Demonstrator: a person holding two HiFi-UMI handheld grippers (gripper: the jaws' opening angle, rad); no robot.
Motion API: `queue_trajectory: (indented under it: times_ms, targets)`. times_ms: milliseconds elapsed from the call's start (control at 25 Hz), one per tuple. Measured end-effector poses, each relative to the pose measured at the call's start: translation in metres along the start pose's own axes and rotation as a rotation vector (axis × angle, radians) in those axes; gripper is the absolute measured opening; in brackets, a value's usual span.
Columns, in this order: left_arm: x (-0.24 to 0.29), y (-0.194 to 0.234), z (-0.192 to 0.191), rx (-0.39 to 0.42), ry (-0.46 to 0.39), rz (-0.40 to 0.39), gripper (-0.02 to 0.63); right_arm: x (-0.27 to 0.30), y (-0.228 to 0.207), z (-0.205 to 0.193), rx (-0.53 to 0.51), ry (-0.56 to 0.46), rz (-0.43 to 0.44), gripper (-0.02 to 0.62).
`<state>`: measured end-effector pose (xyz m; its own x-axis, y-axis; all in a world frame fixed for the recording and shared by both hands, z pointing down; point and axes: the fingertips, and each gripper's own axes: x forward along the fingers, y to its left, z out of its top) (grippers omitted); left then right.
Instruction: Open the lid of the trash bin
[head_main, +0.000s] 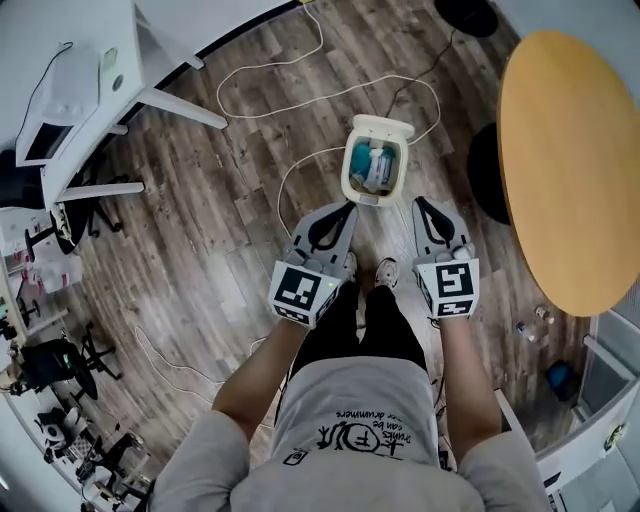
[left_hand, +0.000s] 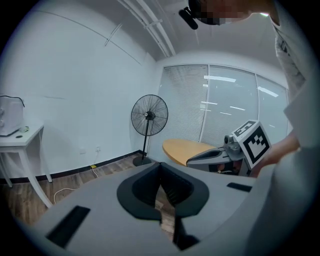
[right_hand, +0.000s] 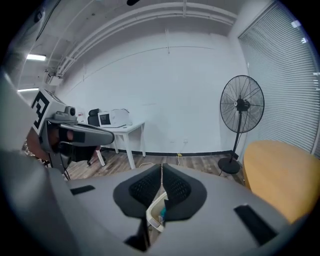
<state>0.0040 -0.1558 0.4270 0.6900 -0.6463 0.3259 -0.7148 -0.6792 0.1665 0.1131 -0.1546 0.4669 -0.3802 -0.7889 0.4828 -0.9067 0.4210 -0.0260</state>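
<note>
Trash bin (head_main: 352, 178) is sitting on the wood floor (head_main: 220, 230) right in front of the person's shoes (head_main: 384, 270). Its lid (head_main: 381, 125) is looking flipped up already imo, w/ trash showing inside. Left gripper (head_main: 347, 207) and right gripper (head_main: 421, 204) are hovering just short of it, both pinched together w/ nothing in them. Opening step is looking basically done. Next move is prob just backing off w/o bumping the lid.

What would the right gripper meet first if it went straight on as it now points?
Probably nothing near. The right gripper, jaws together, points about level over the trash bin below it, toward the far white wall. Depth is unclear.
</note>
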Motion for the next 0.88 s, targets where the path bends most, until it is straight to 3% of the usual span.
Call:
queue_trajectory:
  times_ms: [280, 880]
  targets:
    - [-0.044, -0.018, 0.053, -0.024, -0.05, 0.007, 0.015, -0.053, 0.014, 0.057, 0.03, -0.092, 0.008, 0.009]
    - [-0.114, -0.052, 0.161, 0.062, -0.212, 0.014, 0.015, -0.136, 0.044, 0.167, -0.02, -0.253, 0.037, 0.008]
